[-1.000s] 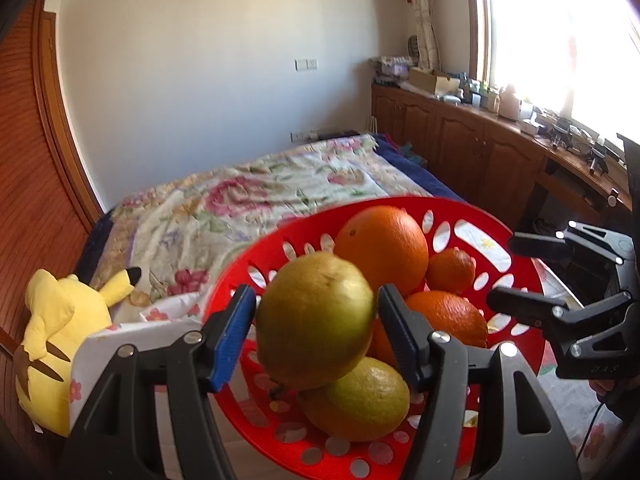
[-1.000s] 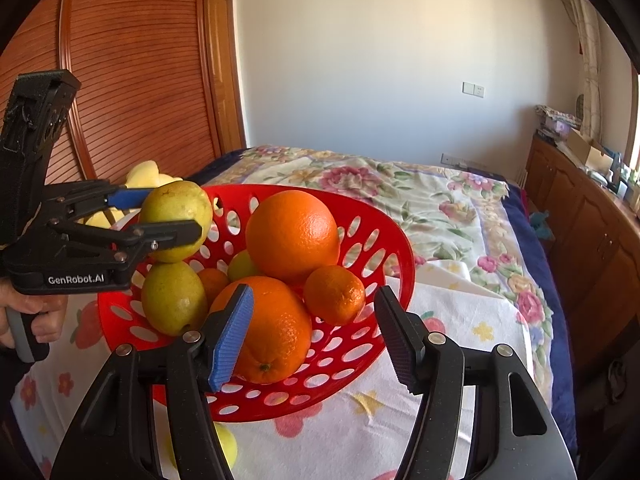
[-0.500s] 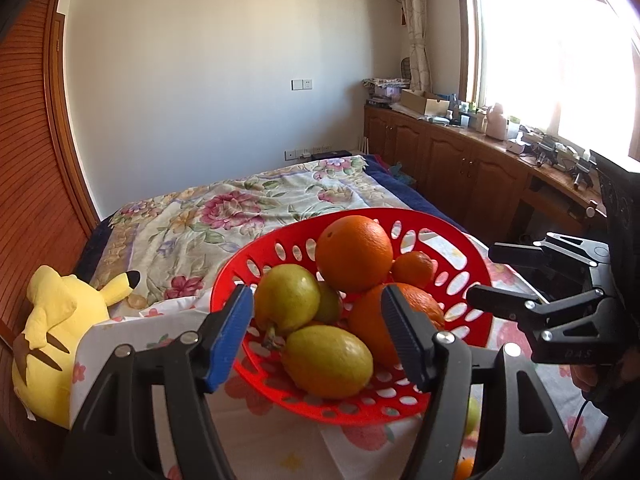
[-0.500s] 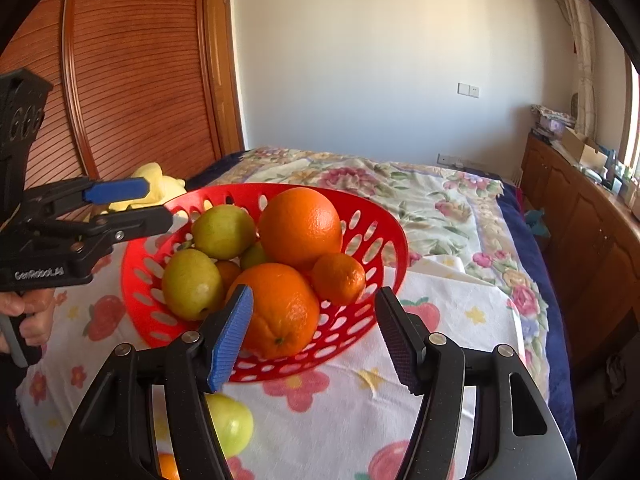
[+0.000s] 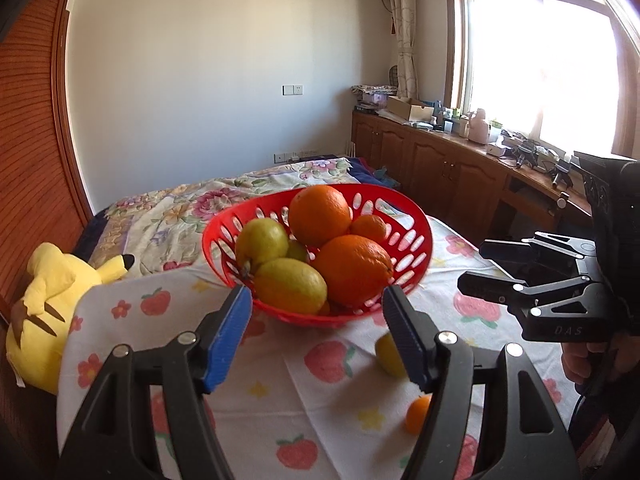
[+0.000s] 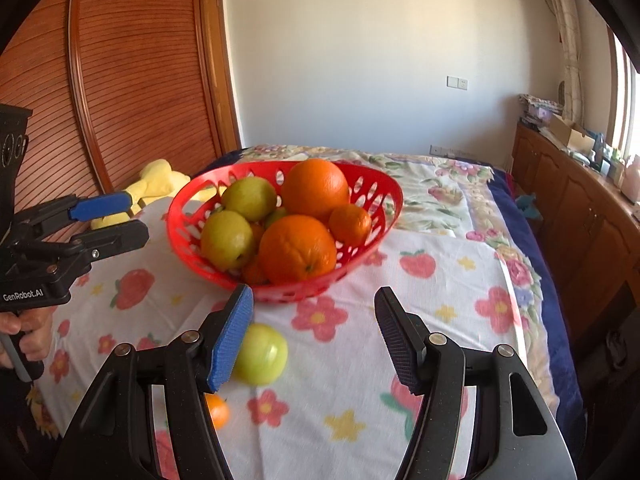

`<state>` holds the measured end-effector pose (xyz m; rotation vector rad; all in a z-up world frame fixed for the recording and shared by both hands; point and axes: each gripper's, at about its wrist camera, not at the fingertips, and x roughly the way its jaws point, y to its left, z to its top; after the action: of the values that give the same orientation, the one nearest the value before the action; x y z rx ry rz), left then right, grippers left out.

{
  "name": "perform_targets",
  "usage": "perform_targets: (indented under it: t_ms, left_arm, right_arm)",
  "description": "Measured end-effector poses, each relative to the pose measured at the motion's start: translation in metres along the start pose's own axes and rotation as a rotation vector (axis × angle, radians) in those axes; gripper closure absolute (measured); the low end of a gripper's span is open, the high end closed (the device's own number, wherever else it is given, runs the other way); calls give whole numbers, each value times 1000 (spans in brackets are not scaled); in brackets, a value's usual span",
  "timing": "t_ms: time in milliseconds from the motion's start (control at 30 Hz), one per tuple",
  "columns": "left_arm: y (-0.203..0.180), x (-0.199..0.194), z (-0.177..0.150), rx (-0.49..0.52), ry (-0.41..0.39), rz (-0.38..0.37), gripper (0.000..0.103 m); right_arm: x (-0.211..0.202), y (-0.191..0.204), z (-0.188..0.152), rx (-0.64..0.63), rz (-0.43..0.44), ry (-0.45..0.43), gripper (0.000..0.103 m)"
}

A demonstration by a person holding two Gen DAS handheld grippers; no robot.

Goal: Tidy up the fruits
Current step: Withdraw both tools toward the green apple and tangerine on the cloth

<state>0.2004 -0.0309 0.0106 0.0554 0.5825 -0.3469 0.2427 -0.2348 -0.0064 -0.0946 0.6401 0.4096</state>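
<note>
Right wrist view: both the left gripper and right gripper gape empty; perforated red plastic fruit basket sits centre frame.

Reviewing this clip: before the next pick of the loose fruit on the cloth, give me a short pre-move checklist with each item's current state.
1. Left gripper open and empty: ok.
2. Right gripper open and empty: ok.
3. Next targets in sight: green fruit and small orange lie loose on the cloth in front of the red basket: ok.
4. All fruit in basket: not ok, those two are outside.
5. Basket pile stable: cannot tell; the large orange sits high on the heap.
6. Path from right gripper to green fruit unobstructed: ok.
</note>
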Motion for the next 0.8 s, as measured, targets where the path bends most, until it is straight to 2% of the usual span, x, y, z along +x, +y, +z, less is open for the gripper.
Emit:
perform_targets:
  t_ms: [467, 800]
  left_arm:
    - [-42, 3, -61, -5, 94, -52, 35]
    - [-62, 19, -80, 2, 174, -76, 35]
  right_arm:
    - [-21, 13, -42, 25, -5, 26, 38]
    - [-24, 19, -65, 36, 6, 48, 38]
